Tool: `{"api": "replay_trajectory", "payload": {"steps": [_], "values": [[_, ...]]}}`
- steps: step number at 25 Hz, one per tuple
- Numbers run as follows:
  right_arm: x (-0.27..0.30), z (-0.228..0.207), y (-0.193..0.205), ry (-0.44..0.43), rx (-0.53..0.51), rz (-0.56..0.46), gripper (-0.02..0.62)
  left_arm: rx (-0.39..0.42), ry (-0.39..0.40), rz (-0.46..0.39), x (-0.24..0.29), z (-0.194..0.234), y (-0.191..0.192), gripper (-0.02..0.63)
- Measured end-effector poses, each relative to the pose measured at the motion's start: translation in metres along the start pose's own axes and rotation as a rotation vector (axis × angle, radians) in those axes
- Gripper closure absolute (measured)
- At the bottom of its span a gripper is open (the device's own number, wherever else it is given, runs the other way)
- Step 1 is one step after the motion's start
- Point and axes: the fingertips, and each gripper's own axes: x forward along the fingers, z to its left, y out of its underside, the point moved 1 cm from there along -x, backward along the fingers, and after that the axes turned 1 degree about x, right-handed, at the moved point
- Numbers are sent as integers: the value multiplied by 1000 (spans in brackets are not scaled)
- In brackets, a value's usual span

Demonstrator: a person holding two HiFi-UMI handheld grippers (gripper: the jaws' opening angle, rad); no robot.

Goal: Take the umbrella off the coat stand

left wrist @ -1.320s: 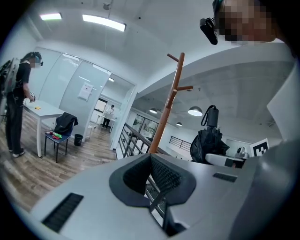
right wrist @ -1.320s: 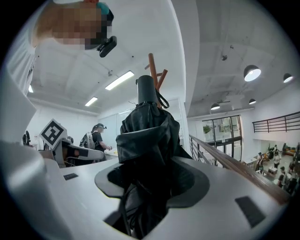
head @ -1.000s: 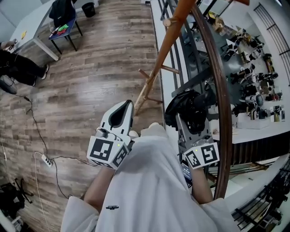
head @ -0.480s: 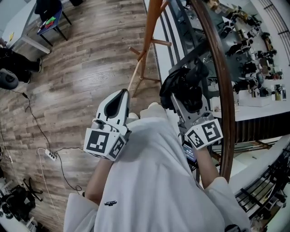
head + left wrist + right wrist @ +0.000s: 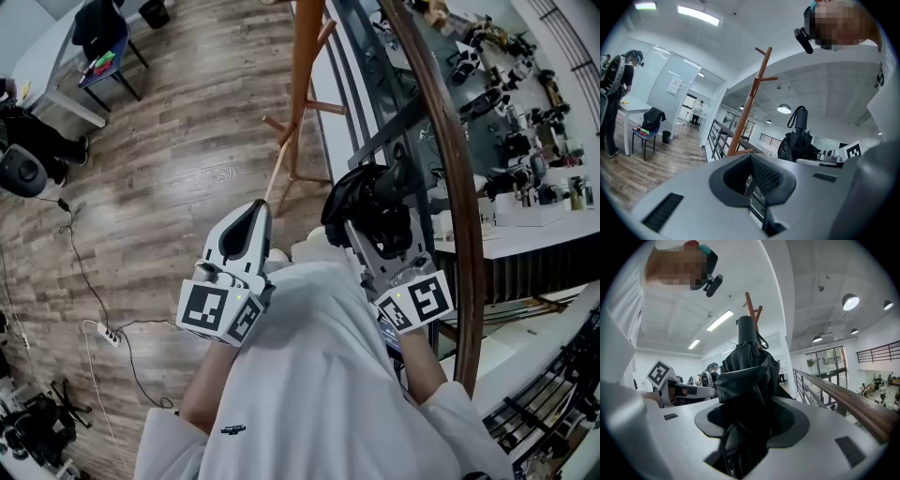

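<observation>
Umbrella point(image 5: 746, 373) off coat stand point(image 5: 748, 103), gripped by loose cloth in our right claw point(image 5: 751, 425); left claw point(image 5: 752, 176) clenched empty; cloth may slip.

umbrella point(image 5: 364, 204) — between coat stand point(image 5: 307, 66) and railing point(image 5: 441, 141)

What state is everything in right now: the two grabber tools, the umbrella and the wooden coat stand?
left gripper: shut, nothing between its jaws.
right gripper: clamped on the umbrella.
umbrella: folded, handle end up, apart from the stand.
coat stand: standing upright, its visible pegs bare.
</observation>
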Motion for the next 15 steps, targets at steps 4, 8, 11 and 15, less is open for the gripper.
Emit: {"api": "replay_trajectory", "payload": {"steps": [4, 8, 11, 15], "values": [[-1, 3, 2, -3, 0, 8, 357, 4, -1, -21, -1, -1, -8, 586], [-1, 4, 4, 5, 16, 6, 356, -3, -6, -25, -2, 0, -10, 586], [1, 6, 3, 13, 23, 9, 356, -14, -3, -20, -4, 1, -12, 586], [4, 6, -1, 19, 25, 19, 357, -15, -1, -21, -6, -2, -20, 586]]}}
